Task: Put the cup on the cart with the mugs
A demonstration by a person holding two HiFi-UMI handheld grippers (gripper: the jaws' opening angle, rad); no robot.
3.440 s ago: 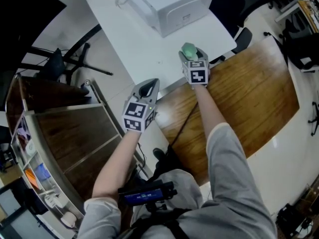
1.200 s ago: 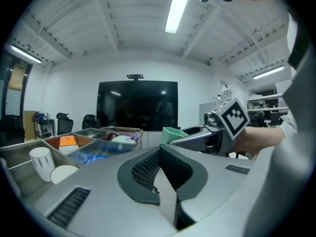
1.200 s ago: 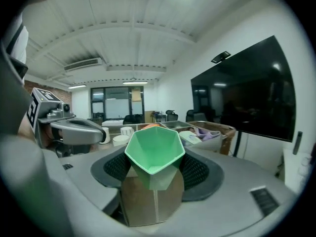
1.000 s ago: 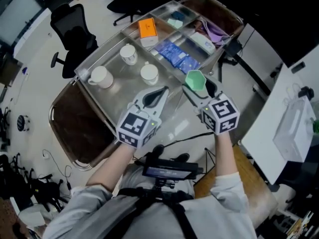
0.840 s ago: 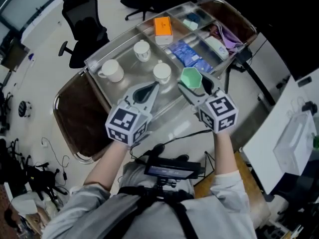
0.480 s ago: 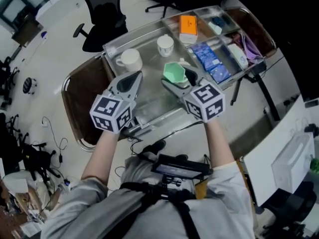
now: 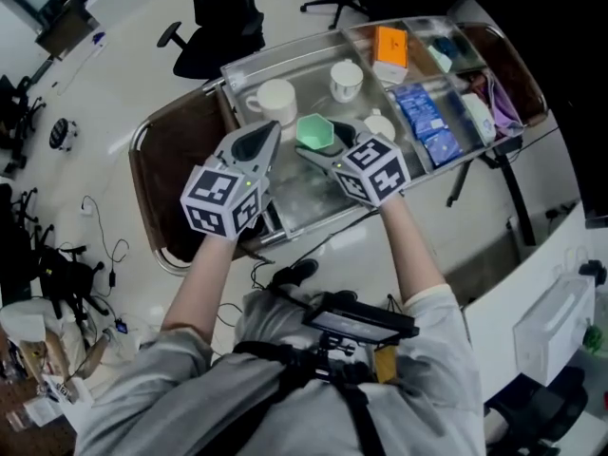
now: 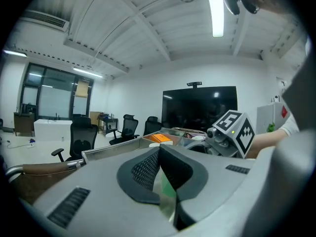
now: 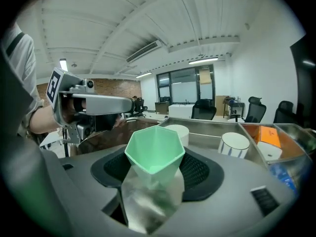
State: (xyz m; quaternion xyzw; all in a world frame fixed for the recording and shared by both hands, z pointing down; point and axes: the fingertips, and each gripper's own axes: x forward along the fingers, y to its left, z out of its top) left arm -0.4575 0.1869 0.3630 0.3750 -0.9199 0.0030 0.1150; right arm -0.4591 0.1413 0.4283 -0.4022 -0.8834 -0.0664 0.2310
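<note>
A mint-green faceted cup [image 7: 314, 132] [image 9: 155, 153] sits upright between the pads of my right gripper [image 7: 320, 146] [image 9: 155, 171], which is shut on it. It hangs over the steel tray [image 7: 285, 57] of the cart. Three white mugs stand on that tray: a large one [image 7: 275, 98] [image 9: 179, 132] at the far left, a striped one [image 7: 346, 80] [image 9: 233, 145] further back, and one [image 7: 380, 125] just right of the cup. My left gripper [image 7: 259, 141] [image 8: 159, 168] hovers just left of the cup, shut and holding nothing.
The cart's right-hand bins hold an orange box [image 7: 391, 47] and blue packets [image 7: 428, 122]. A brown lower shelf [image 7: 163, 188] juts out at the left. A black office chair [image 7: 223, 22] stands behind the cart; a white desk [image 7: 546, 302] is at the lower right.
The person has turned from the white table to the cart. Both grippers have swung left across the tray, and the green cup has come in among the mugs.
</note>
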